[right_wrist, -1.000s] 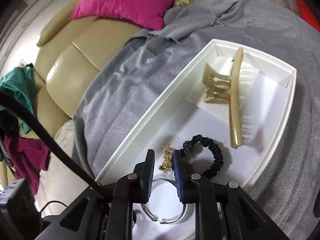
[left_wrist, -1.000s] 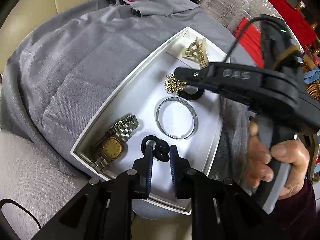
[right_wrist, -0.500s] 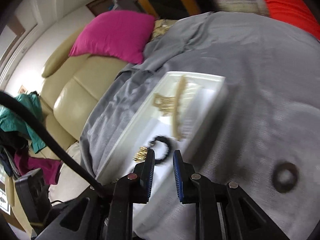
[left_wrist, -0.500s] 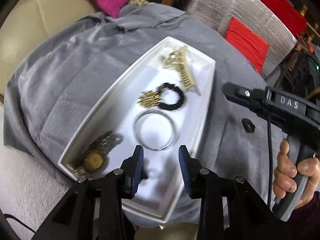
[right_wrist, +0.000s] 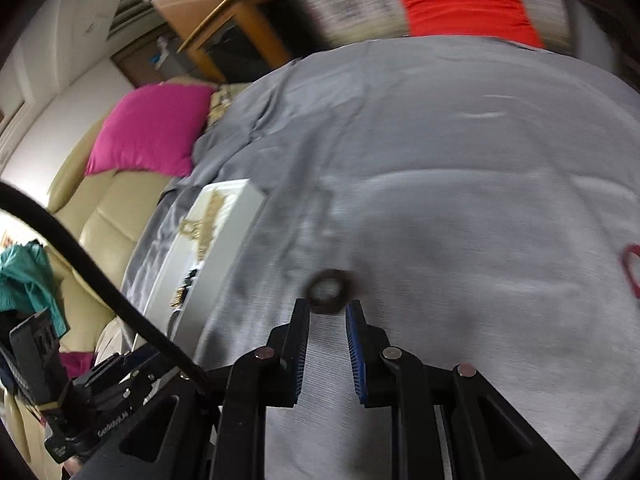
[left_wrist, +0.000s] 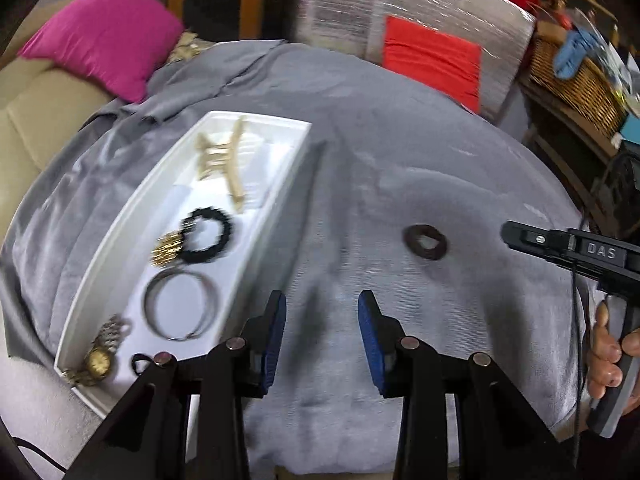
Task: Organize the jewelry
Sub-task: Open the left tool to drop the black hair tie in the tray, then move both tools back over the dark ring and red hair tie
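A dark ring point(right_wrist: 329, 291) lies on the grey cloth point(left_wrist: 400, 184), well right of the white tray point(left_wrist: 276, 184), as the spread right gripper point(right_wrist: 328, 312) hovers just before it; the left gripper point(left_wrist: 322, 312) gapes empty

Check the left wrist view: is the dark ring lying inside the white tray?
No, the dark ring lies on the grey cloth, apart from the white tray.

Covering: a grey cloth point(left_wrist: 400, 168) spreads across the middle.
Seating: a beige leather sofa point(left_wrist: 36, 112) at 9 o'clock.
Cushion: magenta pillow point(left_wrist: 100, 36) at 10 o'clock.
Cabinet: wooden, glass-fronted point(left_wrist: 216, 0), at 11 o'clock.
Basket: wicker point(left_wrist: 576, 76), at 2 o'clock.
Wall: white point(right_wrist: 52, 60), upper left in the right wrist view.
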